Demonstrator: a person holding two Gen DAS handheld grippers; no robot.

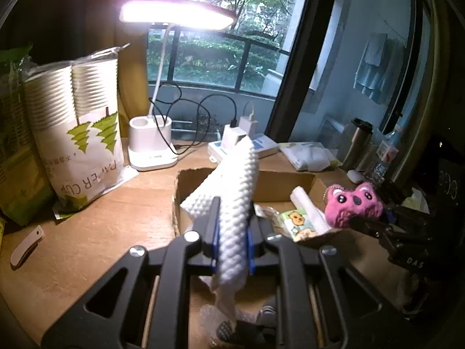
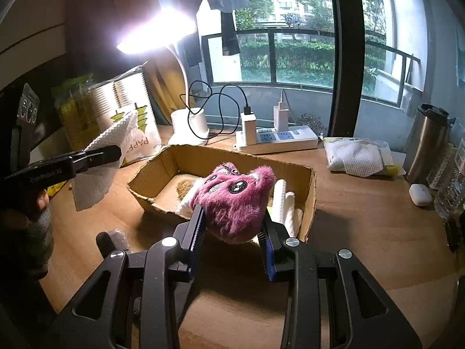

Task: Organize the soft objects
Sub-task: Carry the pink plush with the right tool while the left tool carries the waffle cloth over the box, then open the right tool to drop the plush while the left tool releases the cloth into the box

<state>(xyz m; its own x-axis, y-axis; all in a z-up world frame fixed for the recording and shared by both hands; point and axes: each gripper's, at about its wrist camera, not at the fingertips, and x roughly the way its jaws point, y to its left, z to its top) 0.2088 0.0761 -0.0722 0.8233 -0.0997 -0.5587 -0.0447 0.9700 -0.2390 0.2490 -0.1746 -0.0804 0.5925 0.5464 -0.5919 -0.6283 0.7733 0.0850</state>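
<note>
My left gripper (image 1: 232,226) is shut on a white textured cloth (image 1: 235,203) and holds it above the near left edge of the open cardboard box (image 1: 287,187). The cloth also shows in the right wrist view (image 2: 107,157), left of the box (image 2: 162,163). My right gripper (image 2: 232,218) is shut on a pink furry plush toy (image 2: 235,200) and holds it over the box's near side. The plush also shows in the left wrist view (image 1: 353,203), right of the box. White rolled cloths (image 2: 286,203) and a small printed packet (image 1: 299,221) lie inside the box.
A lit desk lamp (image 1: 152,142) and a bag of paper cups (image 1: 78,133) stand at the back left. A power strip (image 2: 276,139) with chargers, a wipes pack (image 2: 359,157), a steel tumbler (image 2: 425,142) and an earbud case (image 2: 420,195) lie behind and right. Bubble wrap (image 1: 215,317) lies below my left gripper.
</note>
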